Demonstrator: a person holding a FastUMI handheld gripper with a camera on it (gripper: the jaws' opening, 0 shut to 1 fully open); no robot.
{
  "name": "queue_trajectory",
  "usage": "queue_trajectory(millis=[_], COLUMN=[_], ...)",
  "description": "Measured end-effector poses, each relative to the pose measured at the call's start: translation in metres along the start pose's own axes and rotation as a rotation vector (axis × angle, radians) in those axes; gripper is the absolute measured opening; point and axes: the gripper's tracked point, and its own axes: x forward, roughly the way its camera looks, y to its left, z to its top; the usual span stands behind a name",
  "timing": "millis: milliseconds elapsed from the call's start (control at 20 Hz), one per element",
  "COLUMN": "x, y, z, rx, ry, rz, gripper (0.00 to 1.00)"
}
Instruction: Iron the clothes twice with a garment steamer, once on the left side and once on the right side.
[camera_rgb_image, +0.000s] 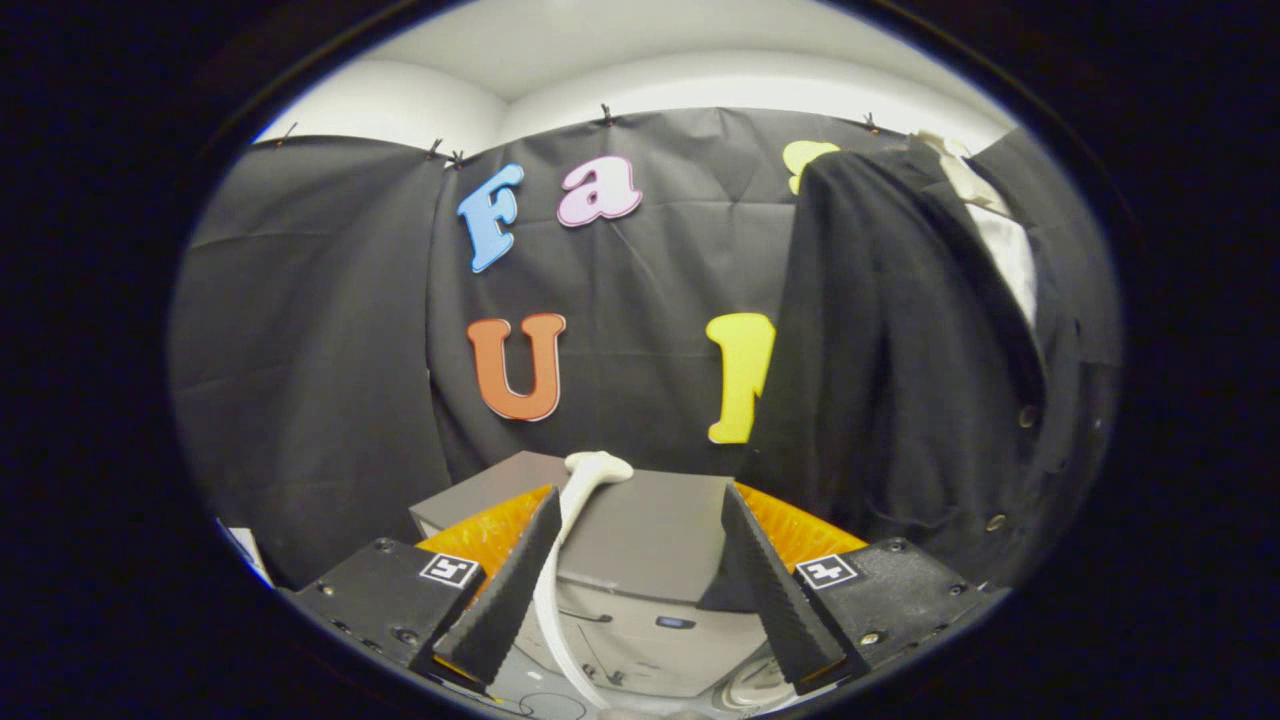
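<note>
A dark buttoned jacket (900, 350) hangs against the booth wall, beyond the fingers and to their right, with a white lining or shirt (1010, 245) showing at its collar. The white garment steamer (598, 466) rests on a grey box-shaped base (650, 545). Its head points up just ahead of the left fingertip, and its slim white handle curves down along that finger's inner side. My gripper (640, 492) is open and low over the base. The wide gap between the fingers holds only the handle, near the left finger, and the right finger stands well clear of it.
The black cloth wall (320, 350) closes off the back and left, with a white wall and ceiling (620, 60) above it. A round pale part (755, 685) of the steamer's base lies under the right finger.
</note>
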Motion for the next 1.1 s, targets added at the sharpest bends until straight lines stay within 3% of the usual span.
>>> queue_trajectory(millis=[450,800,900,1100], x=[0.147,0.219,0.228,0.239], y=[0.061,0.063,0.064,0.066], z=[-0.032,-0.098,-0.112,-0.128], rx=[-0.024,0.006,0.030,0.056], ry=[0.189,0.432,0.488,0.548], rz=[0.030,-0.050,-0.071,-0.105], gripper=[1.00,0.98,0.93,0.71])
